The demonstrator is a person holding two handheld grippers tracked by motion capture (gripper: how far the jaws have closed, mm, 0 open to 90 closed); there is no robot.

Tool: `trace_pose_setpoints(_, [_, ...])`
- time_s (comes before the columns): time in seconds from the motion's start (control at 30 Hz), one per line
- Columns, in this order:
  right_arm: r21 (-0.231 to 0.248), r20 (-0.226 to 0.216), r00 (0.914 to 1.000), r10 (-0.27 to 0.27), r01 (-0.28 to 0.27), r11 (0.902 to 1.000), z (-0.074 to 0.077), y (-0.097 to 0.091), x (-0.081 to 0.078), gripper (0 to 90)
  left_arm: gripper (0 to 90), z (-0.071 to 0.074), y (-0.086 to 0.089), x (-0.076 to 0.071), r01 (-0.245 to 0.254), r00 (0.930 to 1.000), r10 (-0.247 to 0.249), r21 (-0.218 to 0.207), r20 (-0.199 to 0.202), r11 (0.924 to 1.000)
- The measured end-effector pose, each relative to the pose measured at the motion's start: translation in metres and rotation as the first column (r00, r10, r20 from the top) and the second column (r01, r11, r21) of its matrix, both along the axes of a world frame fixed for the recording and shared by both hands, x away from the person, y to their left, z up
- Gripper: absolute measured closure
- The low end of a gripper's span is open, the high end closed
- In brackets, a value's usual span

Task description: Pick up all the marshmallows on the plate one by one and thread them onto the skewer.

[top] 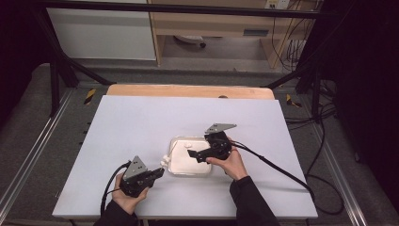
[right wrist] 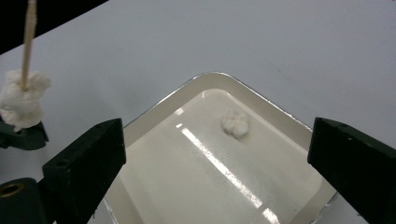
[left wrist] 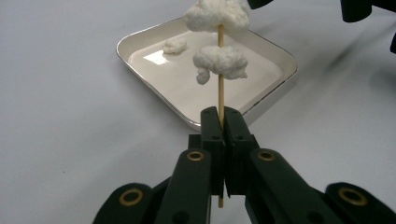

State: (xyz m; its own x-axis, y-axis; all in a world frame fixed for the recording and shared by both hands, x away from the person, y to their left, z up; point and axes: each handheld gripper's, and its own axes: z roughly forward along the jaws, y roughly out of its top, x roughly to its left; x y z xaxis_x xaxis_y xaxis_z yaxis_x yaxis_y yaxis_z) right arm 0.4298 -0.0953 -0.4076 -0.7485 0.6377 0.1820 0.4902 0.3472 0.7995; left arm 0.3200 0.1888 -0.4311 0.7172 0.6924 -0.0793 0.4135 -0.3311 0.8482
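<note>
A white table (top: 141, 122) stands before a wooden cabinet (top: 211, 23).

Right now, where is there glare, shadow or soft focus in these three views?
High view: dark surroundings, white table evenly lit. Left gripper view: a bright glare patch on the shallow cream square tray; the top white fluffy lump on the thin wooden skewer looks soft. Right gripper view: a streak of glare along the tray floor, near black claw tips slightly blurred.

Right gripper (top: 194, 154) hovers over white tray (top: 175, 165) on table (top: 131, 122).
</note>
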Motion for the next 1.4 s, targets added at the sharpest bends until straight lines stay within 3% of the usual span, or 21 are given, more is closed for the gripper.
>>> trace_pose_setpoints(0.47, [-0.059, -0.028, 0.9992, -0.027, 0.026, 0.9979, -0.010, 0.033, 0.026, 8.7, 88.5, 0.000, 0.001, 0.001, 0.002, 1.0000, -0.002, -0.001, -0.004, 1.0000])
trace_pose_setpoints(0.7, [-0.101, -0.027, 0.9996, -0.010, 0.007, 0.9948, -0.019, 0.041, 0.031, 24.8, 88.5, 0.000, 0.001, 0.001, 0.003, 1.0000, -0.003, -0.002, -0.003, 1.0000])
trace_pose_setpoints(0.93, [-0.135, -0.033, 0.9991, -0.027, 0.023, 0.9907, -0.028, 0.042, 0.033, 42.5, 88.6, 0.000, 0.000, 0.001, 0.006, 1.0000, -0.006, -0.002, -0.004, 1.0000])
trace_pose_setpoints(1.4, [-0.157, -0.016, 0.9993, -0.034, 0.031, 0.9871, -0.042, 0.046, 0.038, 59.5, 88.5, 0.000, -0.001, 0.001, 0.008, 1.0000, -0.008, 0.002, -0.003, 1.0000])
